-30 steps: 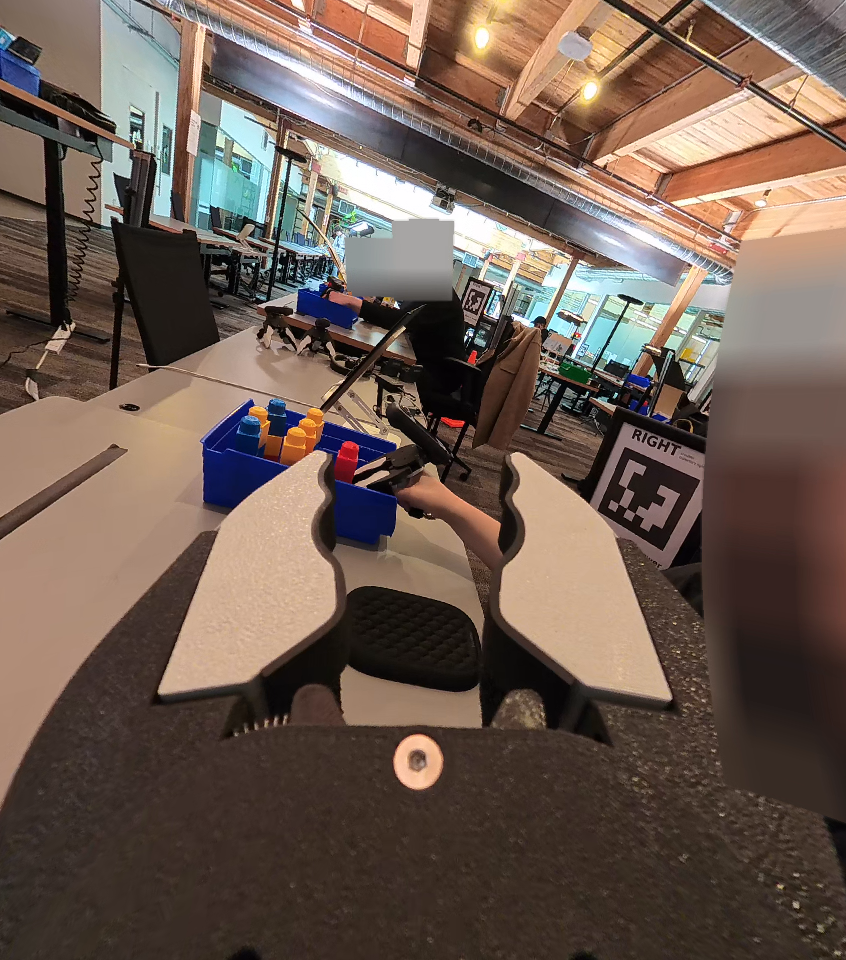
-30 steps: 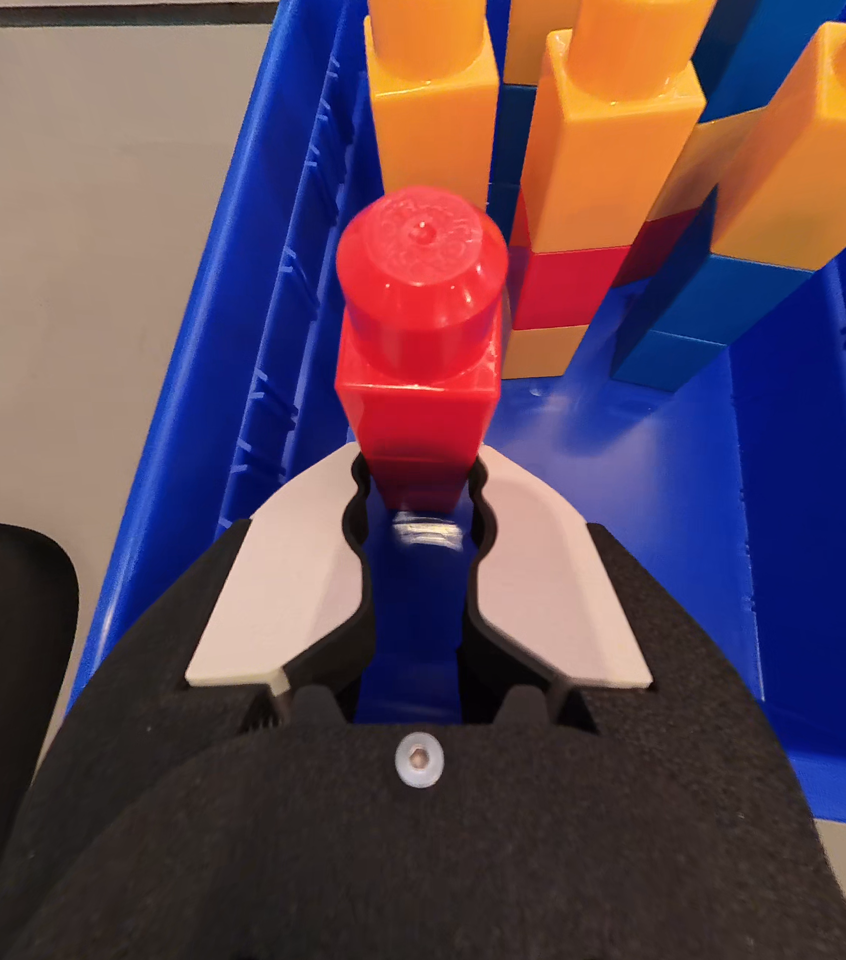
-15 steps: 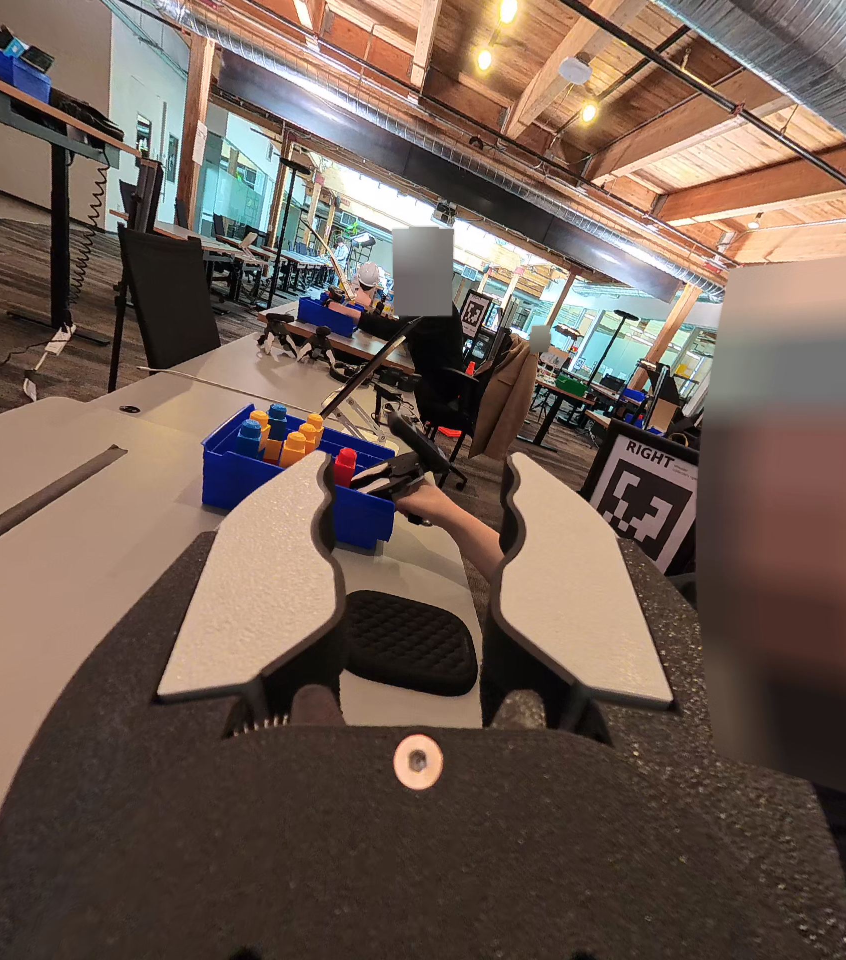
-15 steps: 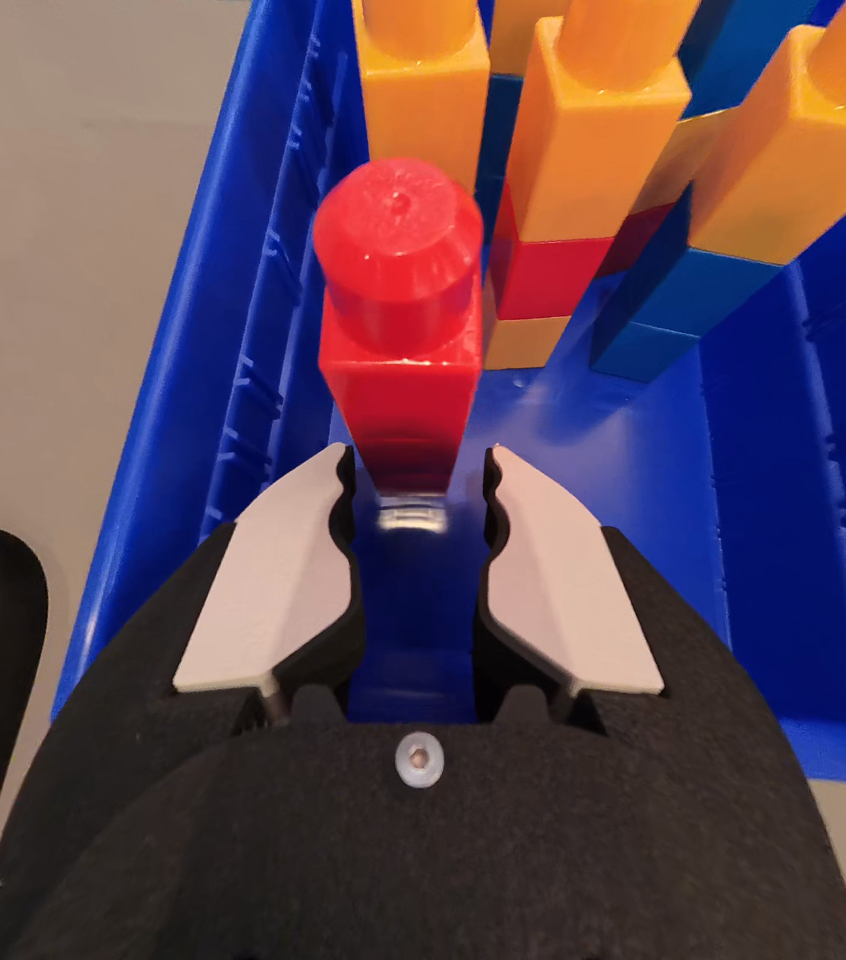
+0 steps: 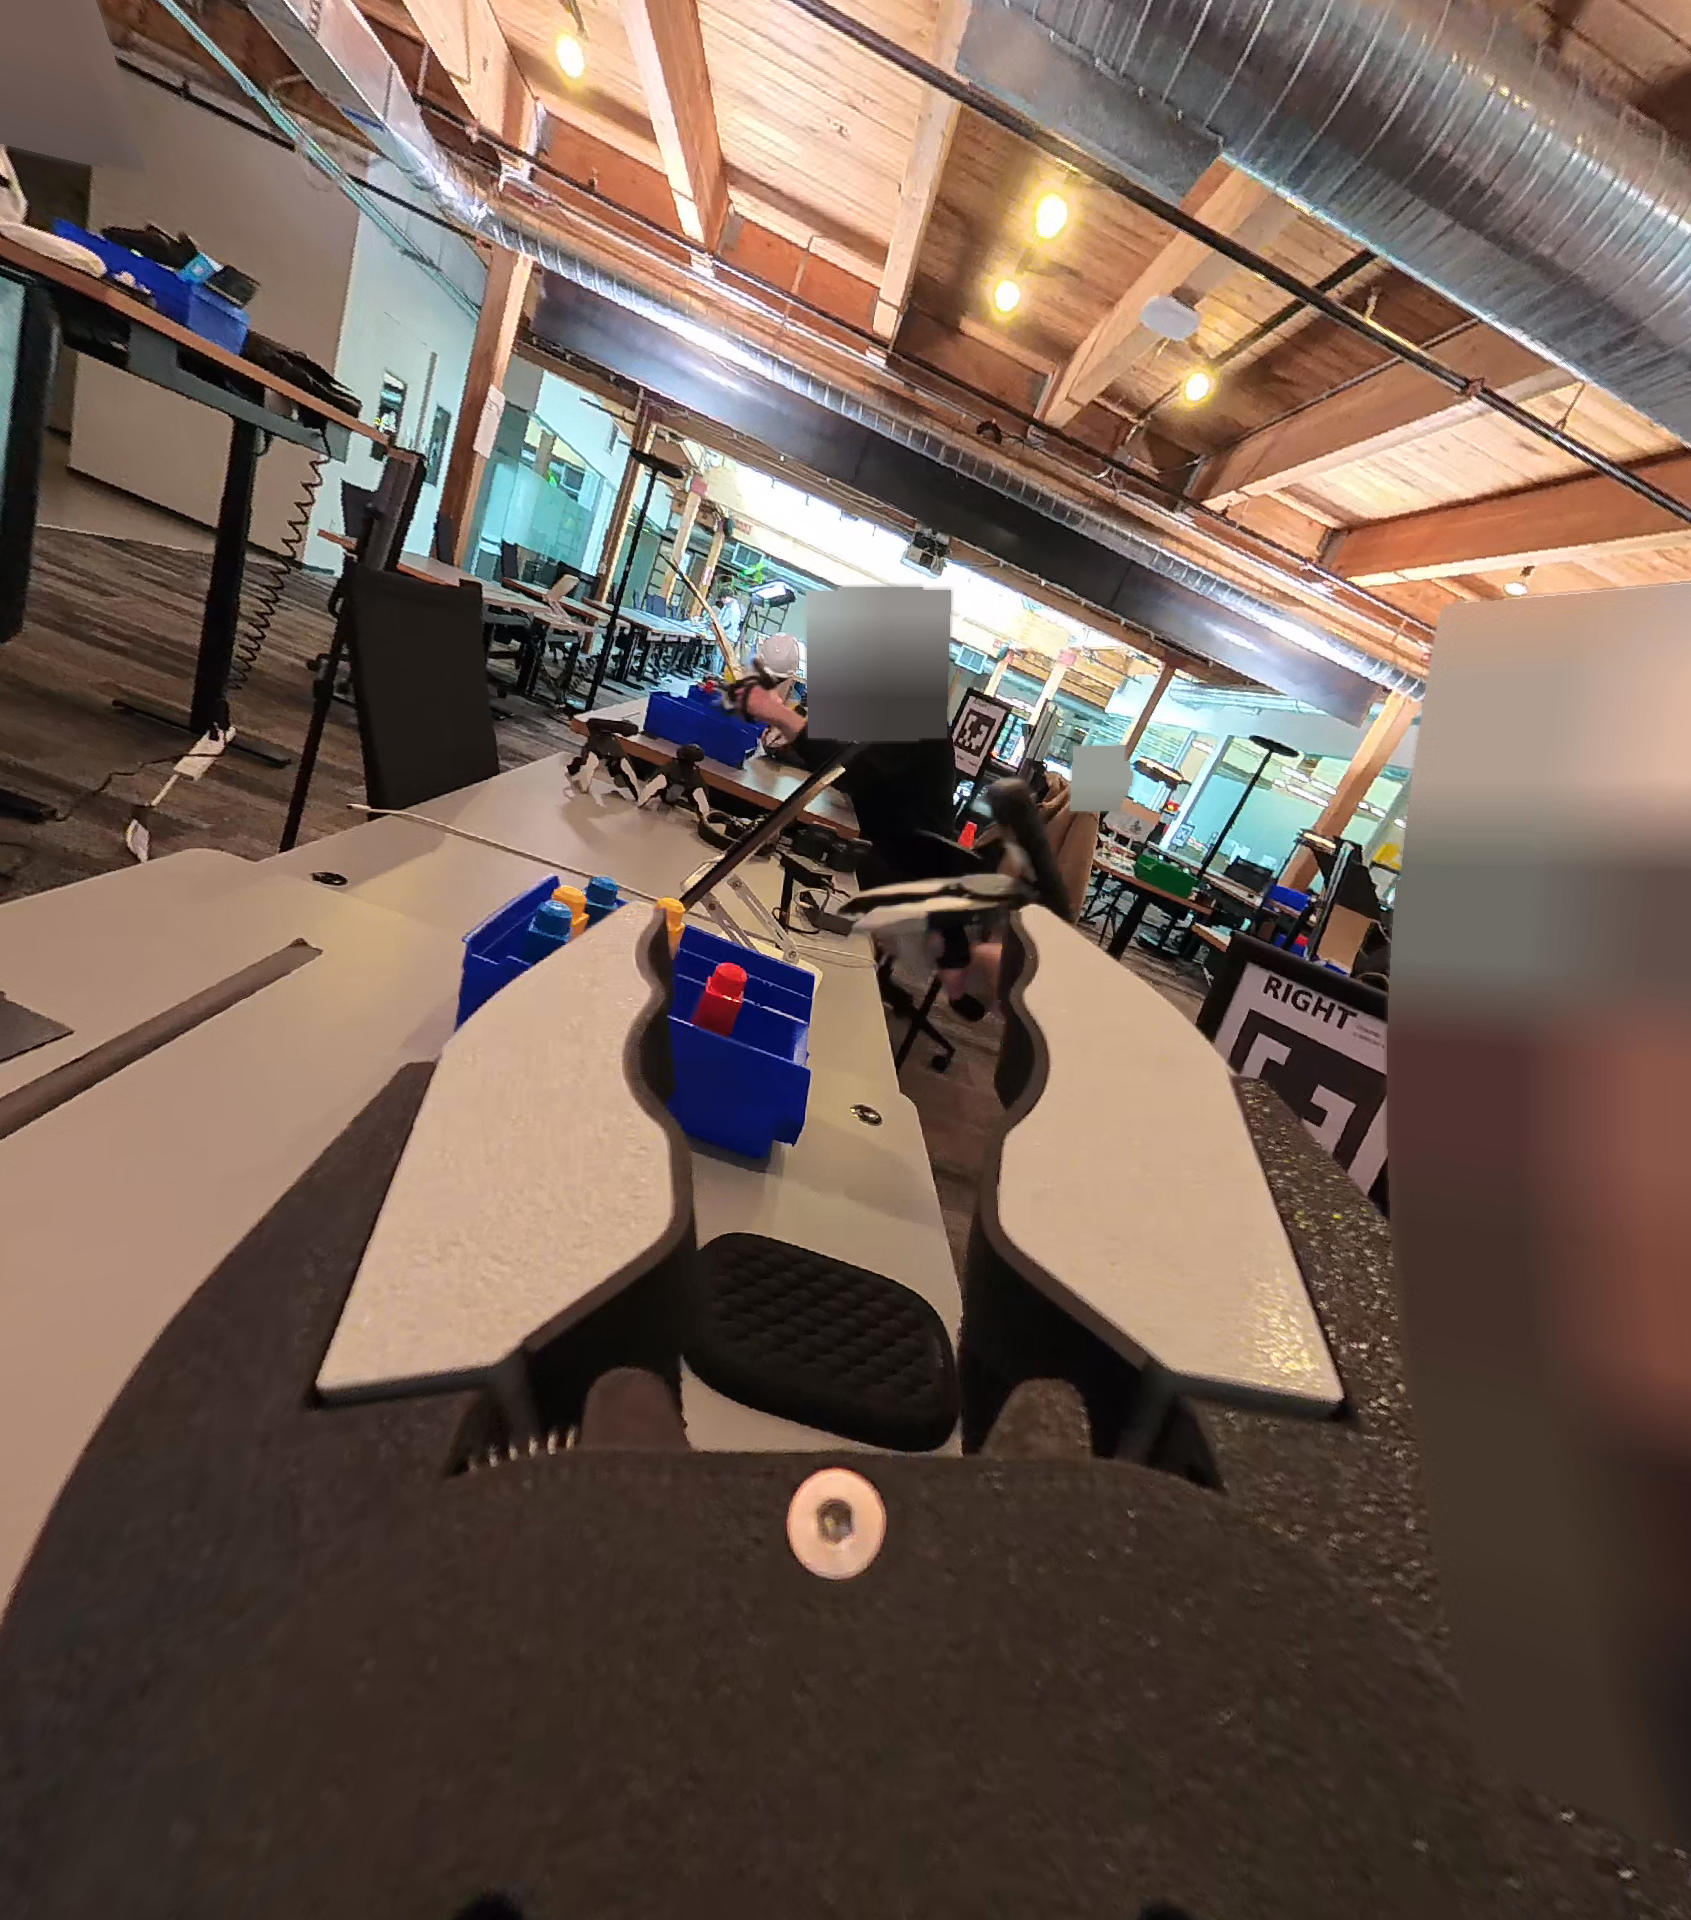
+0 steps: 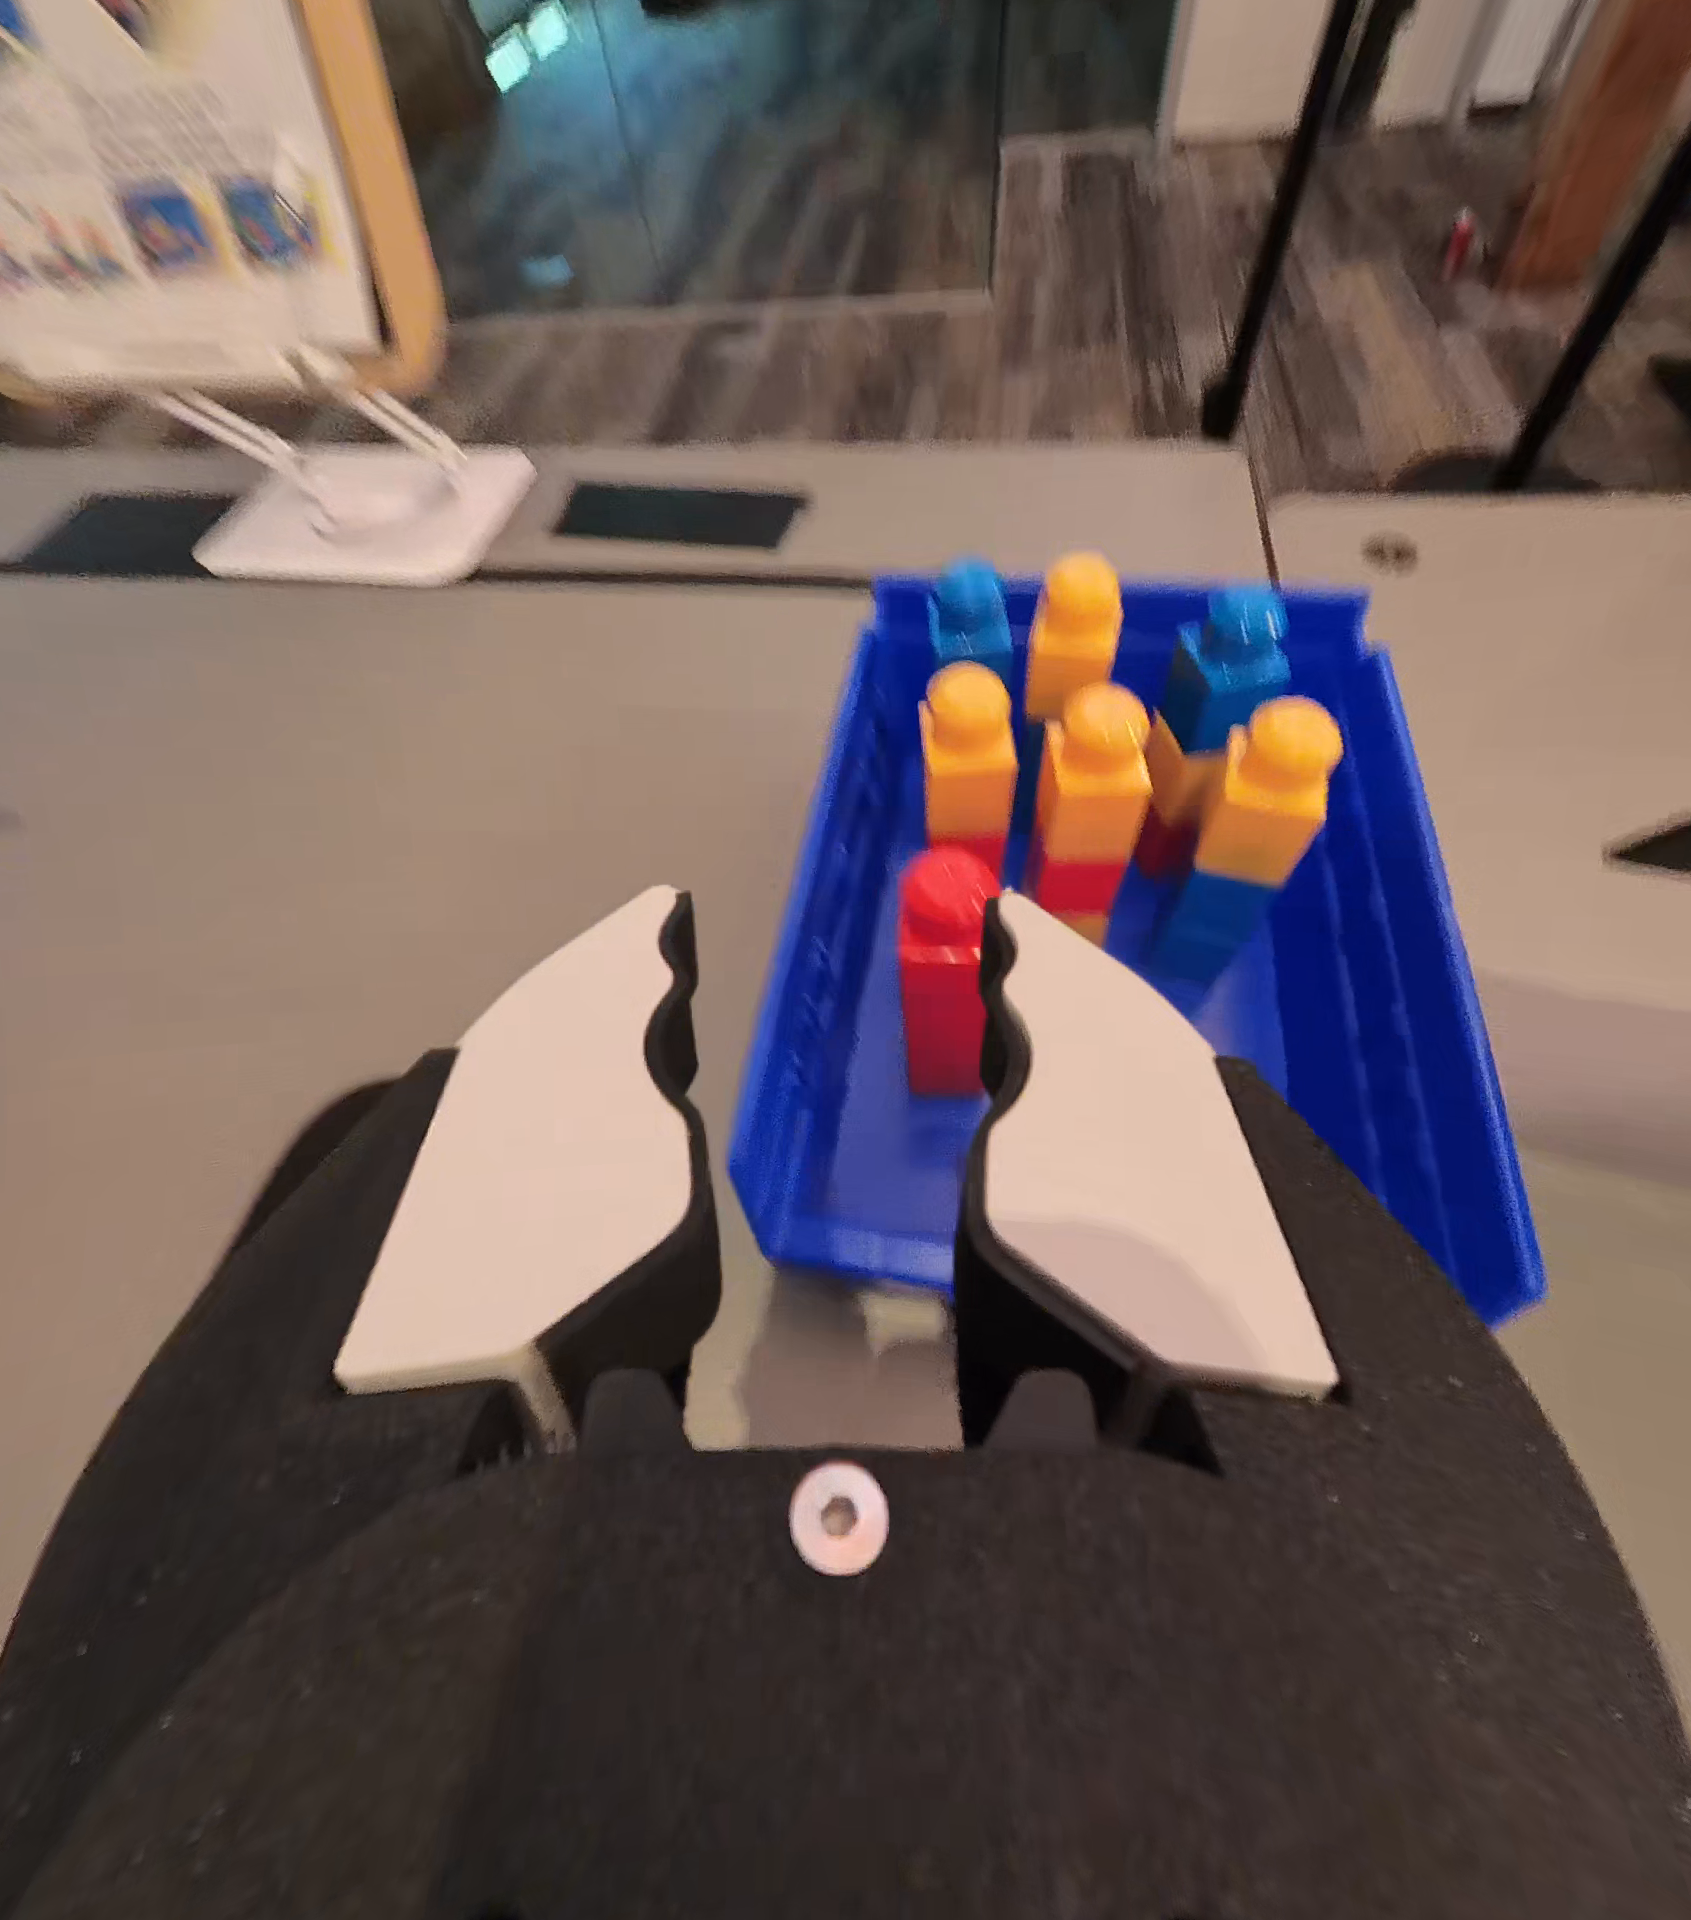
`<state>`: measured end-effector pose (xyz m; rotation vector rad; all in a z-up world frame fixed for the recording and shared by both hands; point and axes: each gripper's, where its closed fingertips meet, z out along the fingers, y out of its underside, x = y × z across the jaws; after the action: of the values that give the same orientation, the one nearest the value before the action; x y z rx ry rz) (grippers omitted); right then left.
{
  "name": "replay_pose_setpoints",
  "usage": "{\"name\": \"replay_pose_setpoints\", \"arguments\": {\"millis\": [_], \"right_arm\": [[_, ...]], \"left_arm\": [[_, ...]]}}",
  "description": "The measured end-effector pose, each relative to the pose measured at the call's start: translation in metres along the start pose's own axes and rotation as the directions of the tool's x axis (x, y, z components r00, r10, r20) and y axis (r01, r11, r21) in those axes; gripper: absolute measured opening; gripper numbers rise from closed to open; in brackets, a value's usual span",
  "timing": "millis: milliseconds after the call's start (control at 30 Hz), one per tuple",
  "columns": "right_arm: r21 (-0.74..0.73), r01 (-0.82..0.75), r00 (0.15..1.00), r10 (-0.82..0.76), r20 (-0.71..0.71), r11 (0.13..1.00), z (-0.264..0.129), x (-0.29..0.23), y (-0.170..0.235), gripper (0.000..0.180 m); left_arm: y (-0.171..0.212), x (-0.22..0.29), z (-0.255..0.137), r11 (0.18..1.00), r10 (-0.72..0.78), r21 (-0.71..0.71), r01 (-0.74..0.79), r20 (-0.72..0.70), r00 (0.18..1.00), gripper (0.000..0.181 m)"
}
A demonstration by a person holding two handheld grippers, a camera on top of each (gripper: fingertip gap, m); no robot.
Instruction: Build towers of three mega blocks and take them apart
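Note:
A blue bin (image 6: 1381, 1049) on the grey table holds several upright block towers in orange, red and blue (image 6: 1090, 800). A lone red tower (image 6: 940, 977) stands at the bin's near left. My right gripper (image 6: 836, 914) is open and empty, lifted back above the bin's near end; its right finger covers part of the red tower. My left gripper (image 5: 836, 935) is open and empty, low over the table, well short of the bin (image 5: 747, 1081). The red tower (image 5: 721, 997) shows between its fingers. The right gripper (image 5: 934, 899) hangs in the air right of the bin.
A black textured pad (image 5: 820, 1340) lies on the table under my left gripper. A framed sign on a white stand (image 6: 363, 509) stands behind the bin. A tag board (image 5: 1308, 1070) stands at right. Other desks and a seated person (image 5: 882, 790) lie beyond.
My right gripper let go of the red tower, opened wide and pulled up and back out of the bin. The red tower stays standing in the bin. My left gripper shifted slightly.

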<state>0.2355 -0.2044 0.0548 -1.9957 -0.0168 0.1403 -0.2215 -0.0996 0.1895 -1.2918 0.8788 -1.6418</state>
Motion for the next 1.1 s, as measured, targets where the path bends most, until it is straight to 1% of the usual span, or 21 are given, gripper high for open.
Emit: {"name": "replay_pose_setpoints", "arguments": {"millis": [67, 100, 167, 200, 233, 300, 367, 433, 533, 600, 633, 800, 967, 1033, 1100], "right_arm": [[0.099, 0.027, 0.998, -0.032, 0.048, 0.995, -0.005, -0.024, -0.035, 0.049], [0.175, 0.049, 0.996, -0.061, 0.063, 0.983, -0.007, -0.038, -0.056, 0.045], [0.331, 0.097, 0.989, -0.128, 0.074, 0.939, -0.009, -0.071, -0.099, 0.043], [0.385, 0.118, 0.982, -0.165, 0.092, 0.916, -0.007, -0.09, -0.118, 0.042], [0.416, 0.133, 0.971, -0.202, 0.125, 0.9, -0.002, -0.112, -0.133, 0.042], [0.44, 0.148, 0.933, -0.272, 0.234, 0.886, 0.014, -0.161, -0.154, 0.043], [0.444, 0.148, 0.882, -0.321, 0.344, 0.884, 0.033, -0.209, -0.167, 0.044], [0.46, 0.13, 0.836, -0.347, 0.425, 0.878, 0.051, -0.248, -0.175, 0.044], [0.465, 0.084, 0.761, -0.358, 0.541, 0.881, 0.075, -0.298, -0.176, 0.043], [0.434, 0.09, 0.713, -0.362, 0.601, 0.896, 0.094, -0.321, -0.165, 0.043], [0.417, 0.1, 0.705, -0.36, 0.611, 0.903, 0.104, -0.327, -0.159, 0.042], [0.32, 0.174, 0.738, -0.339, 0.584, 0.931, 0.151, -0.324, -0.133, 0.042], [0.239, 0.183, 0.744, -0.294, 0.601, 0.953, 0.172, -0.31, -0.118, 0.042], [0.233, 0.169, 0.751, -0.279, 0.599, 0.958, 0.176, -0.304, -0.118, 0.041], [0.221, 0.159, 0.757, -0.263, 0.598, 0.962, 0.18, -0.297, -0.117, 0.041]], "left_arm": [[0.0, -0.002, 0.0, 1.0, 0.003, -0.001, -0.003, 0.018, 1.0, 0.06], [0.0, -0.003, 0.0, 1.0, 0.004, 0.0, -0.004, 0.024, 1.0, 0.06], [0.001, -0.005, 0.002, 1.0, 0.008, -0.004, -0.008, 0.031, 0.999, 0.06], [0.001, -0.006, 0.003, 1.0, 0.01, -0.007, -0.01, 0.034, 0.999, 0.06], [0.002, -0.007, 0.004, 1.0, 0.011, -0.012, -0.01, 0.037, 0.999, 0.06], [0.005, -0.011, 0.006, 1.0, 0.009, -0.023, -0.008, 0.047, 0.999, 0.06], [0.007, -0.015, 0.008, 1.0, 0.004, -0.029, -0.003, 0.058, 0.998, 0.06], [0.009, -0.021, 0.01, 0.999, -0.004, -0.036, 0.006, 0.07, 0.998, 0.06], [0.013, -0.031, 0.014, 0.998, -0.022, -0.049, 0.026, 0.092, 0.995, 0.06], [0.016, -0.034, 0.017, 0.998, -0.025, -0.062, 0.031, 0.096, 0.995, 0.06], [0.018, -0.035, 0.018, 0.997, -0.023, -0.071, 0.031, 0.098, 0.995, 0.06], [0.021, -0.038, 0.023, 0.996, -0.015, -0.087, 0.025, 0.115, 0.993, 0.059], [0.016, -0.022, 0.019, 0.997, -0.007, -0.072, 0.016, 0.124, 0.992, 0.058], [0.014, -0.021, 0.007, 0.994, 0.015, -0.11, 0.008, 0.201, 0.98, 0.058], [0.004, -0.032, -0.021, 0.99, 0.055, -0.14, -0.005, 0.352, 0.934, 0.058]]}}
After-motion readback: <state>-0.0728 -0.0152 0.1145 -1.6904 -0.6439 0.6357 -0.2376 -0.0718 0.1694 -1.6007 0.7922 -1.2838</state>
